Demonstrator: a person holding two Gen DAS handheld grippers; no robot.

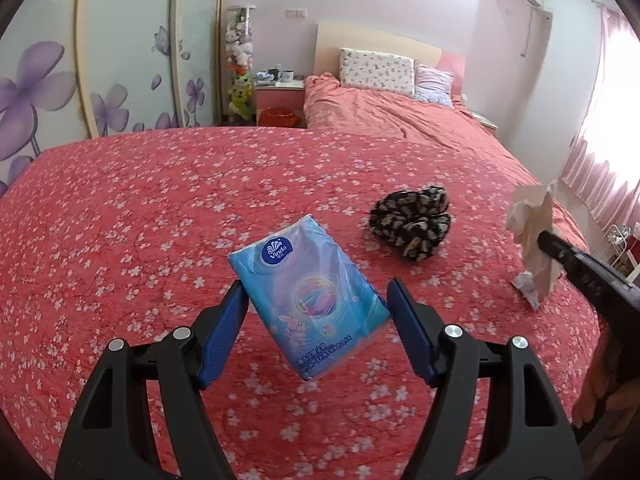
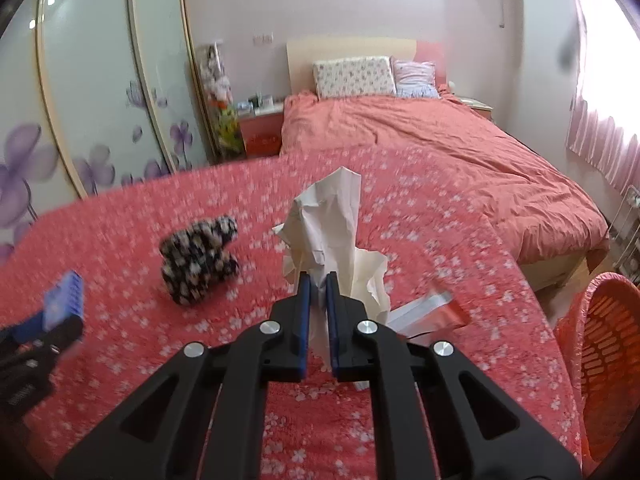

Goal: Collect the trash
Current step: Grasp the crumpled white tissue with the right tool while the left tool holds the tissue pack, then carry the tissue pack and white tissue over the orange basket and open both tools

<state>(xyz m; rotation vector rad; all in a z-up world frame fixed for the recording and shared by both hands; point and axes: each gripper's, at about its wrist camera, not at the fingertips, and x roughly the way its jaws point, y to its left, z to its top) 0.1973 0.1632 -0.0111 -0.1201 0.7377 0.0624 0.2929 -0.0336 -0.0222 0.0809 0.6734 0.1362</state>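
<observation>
My left gripper [image 1: 318,290] is shut on a blue tissue pack [image 1: 308,300] and holds it tilted just above the red flowered bedspread [image 1: 120,220]. The right wrist view shows that gripper [image 2: 60,308] at the far left edge. Over the bedspread my right gripper [image 2: 316,280] is shut on a crumpled white tissue [image 2: 332,216], which stands up from between the blue pads. In the left wrist view the same tissue [image 1: 532,232] hangs at the tip of the right gripper [image 1: 546,240] on the right.
A black flowered cloth bundle [image 1: 412,224] lies on the bedspread between the two grippers. Beside the tissue lies a red and white wrapper [image 2: 428,308]. An orange plastic basket [image 2: 608,340] stands off the bed's right edge. Wardrobe doors are on the left, pillows at the far end.
</observation>
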